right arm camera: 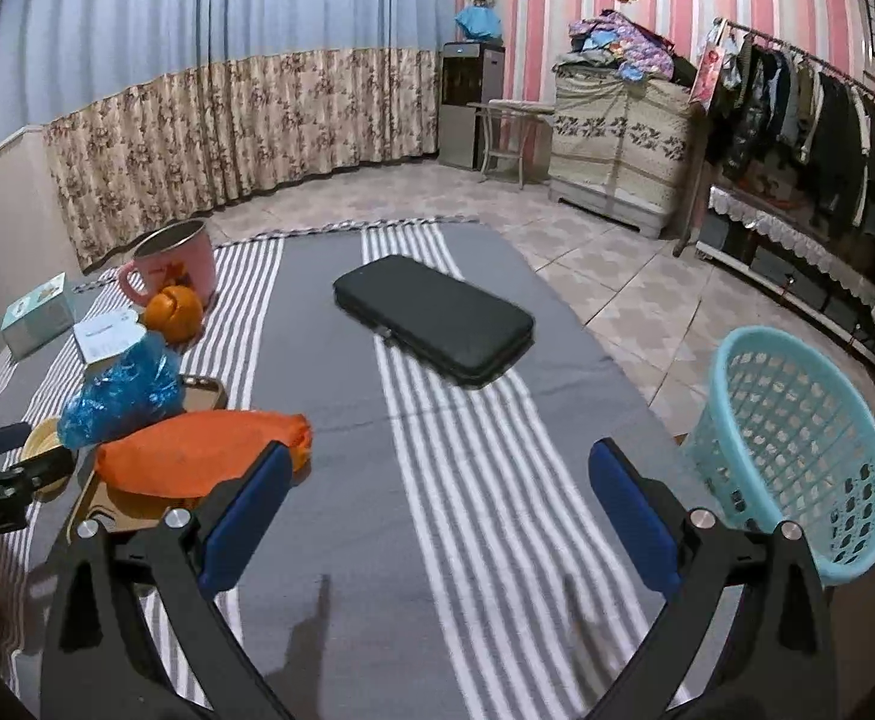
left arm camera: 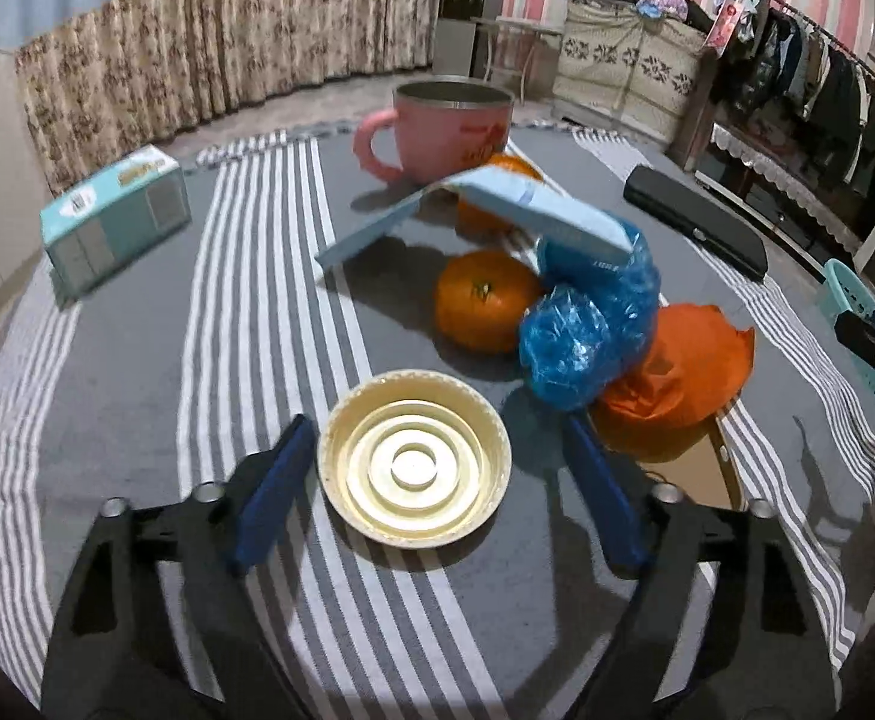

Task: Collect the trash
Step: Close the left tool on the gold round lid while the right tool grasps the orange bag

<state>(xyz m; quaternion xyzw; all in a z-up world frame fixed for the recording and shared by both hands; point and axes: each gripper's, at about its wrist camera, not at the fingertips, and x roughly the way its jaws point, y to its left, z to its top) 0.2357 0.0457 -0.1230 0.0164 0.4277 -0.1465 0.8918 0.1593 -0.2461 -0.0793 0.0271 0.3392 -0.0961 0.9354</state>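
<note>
Left wrist view: left hand-held gripper (left arm camera: 431, 474) released, jaws apart, one to each side of the round cream plastic lid (left arm camera: 414, 468), neither pad touching it. The lid lies flat on the grey-and-white striped cloth surface (left arm camera: 245, 312), hollow side up, at 6 o'clock from the nearer orange mandarin (left arm camera: 485, 307). Judged light, stiff, thin-walled and a bit slick; take it across the rim on opposite sides, gently (a hard squeeze may pop it out). Round, so no long axis; its open face points up. At 2 o'clock from the lid, a crumpled blue plastic bag (left arm camera: 587, 336) and crumpled orange wrapper (left arm camera: 686, 378), both soft and light.

Right wrist view: right hand-held gripper (right arm camera: 437, 504) released, nothing between its jaws, over bare cloth. Pale blue plastic mesh basket (right arm camera: 797, 462) stands at 3 o'clock, off the surface edge, tilted with its mouth up and towards the surface. The lid shows only as a sliver at 9 o'clock.
</note>
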